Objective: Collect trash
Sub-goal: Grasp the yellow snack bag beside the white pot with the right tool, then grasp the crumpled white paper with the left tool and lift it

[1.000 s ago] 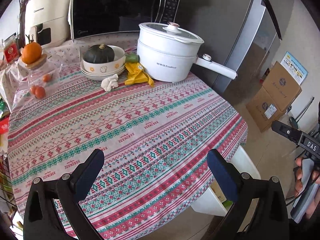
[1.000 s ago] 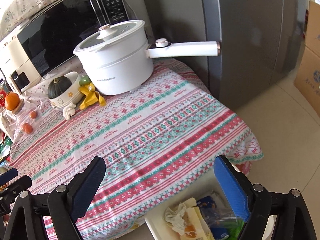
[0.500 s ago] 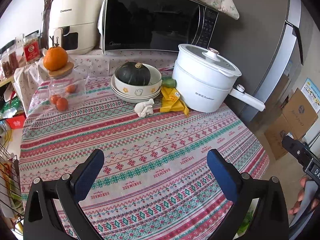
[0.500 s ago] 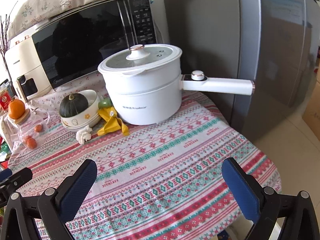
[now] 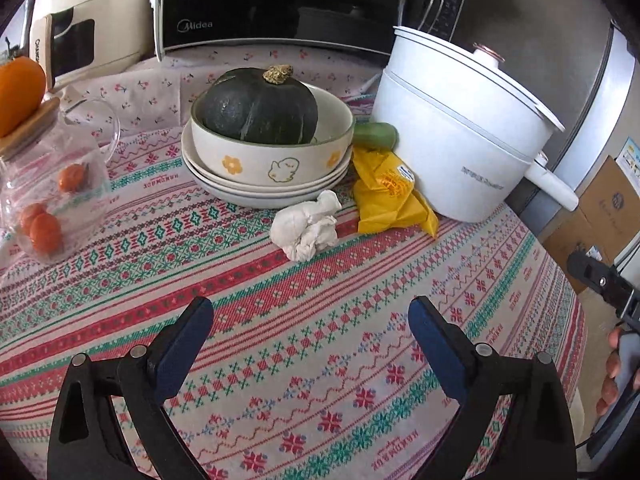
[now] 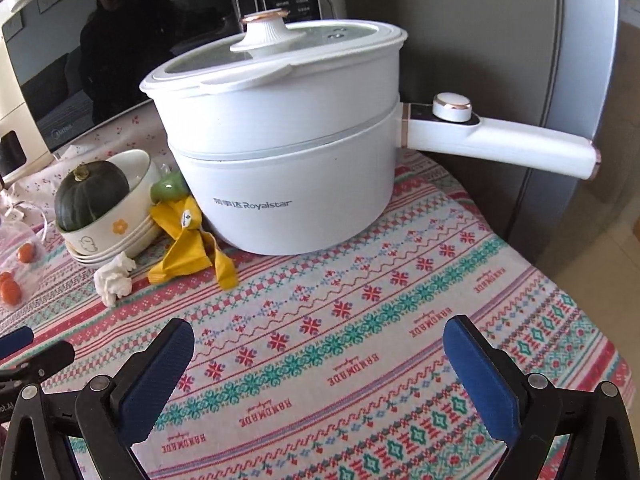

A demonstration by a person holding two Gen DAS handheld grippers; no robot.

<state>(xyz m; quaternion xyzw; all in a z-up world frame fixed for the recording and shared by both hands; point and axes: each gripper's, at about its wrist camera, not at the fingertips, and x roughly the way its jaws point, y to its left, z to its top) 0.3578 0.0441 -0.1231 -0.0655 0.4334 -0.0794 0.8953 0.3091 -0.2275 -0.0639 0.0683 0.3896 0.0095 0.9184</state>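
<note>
I'm angling my left gripper [image 5: 310, 322] downward, jaws just easing inward, nothing between them, while my right gripper [image 6: 318, 344] is gaping wide, empty too.

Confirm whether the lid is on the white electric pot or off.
On. The glass lid sits level in the rim of the white electric pot, knob up, with no gap visible around its edge.

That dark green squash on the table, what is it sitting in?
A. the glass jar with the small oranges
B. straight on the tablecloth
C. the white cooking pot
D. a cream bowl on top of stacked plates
D. The dark green squash sits in the cream bowl with flower and chick drawings, which rests on stacked plates, left of the white pot.
</note>
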